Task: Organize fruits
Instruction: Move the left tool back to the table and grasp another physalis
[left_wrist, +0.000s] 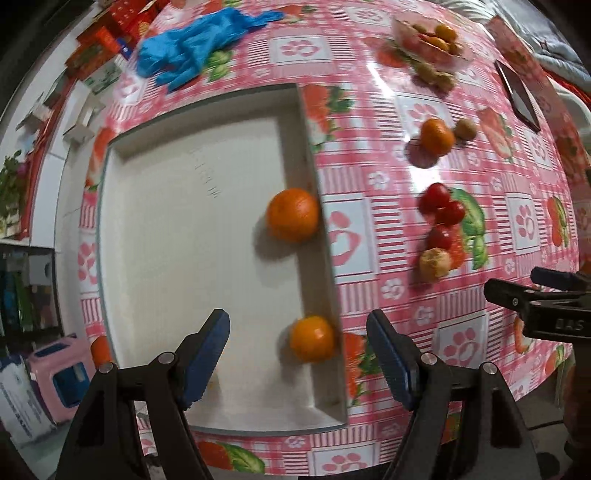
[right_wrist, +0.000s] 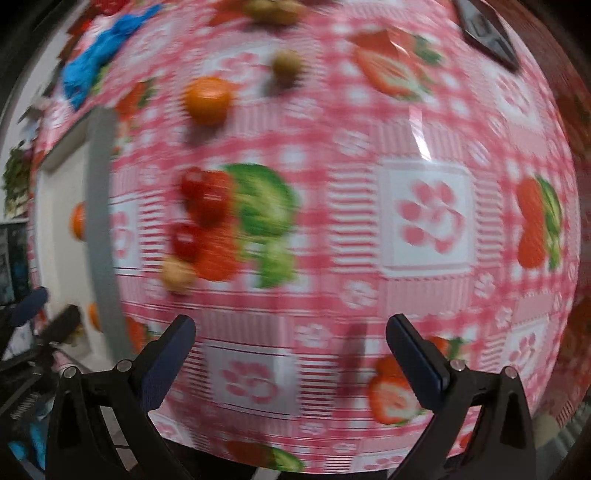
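Pink checked oilcloth with strawberry prints covers the worktop (left_wrist: 424, 295). Nearest in the left wrist view, the left gripper (left_wrist: 299, 362) hangs over the near right corner of a white tray (left_wrist: 184, 221), its blue pads spread fairly wide with nothing between them. An orange (left_wrist: 312, 338) lies in the tray just beyond the pads, against the right wall, and a second orange (left_wrist: 293, 214) sits farther along the same wall.

The right gripper (right_wrist: 291, 354) is over bare oilcloth to the right of the tray, jaws at their widest and empty; its own view is heavily blurred. Beyond it and to the left, outside the tray, a pale brown fruit (left_wrist: 435, 264) lies nearest, touching a cluster of red tomatoes (left_wrist: 441, 212). Farther off sit a loose orange (left_wrist: 437, 136) and a small brownish-green fruit (left_wrist: 464, 129) just beside it.

At the far edge are a clear dish of mixed fruit (left_wrist: 434, 38) on the right, a dark flat device (left_wrist: 519, 96) beside it, and a crumpled blue glove (left_wrist: 199, 48) on the left.
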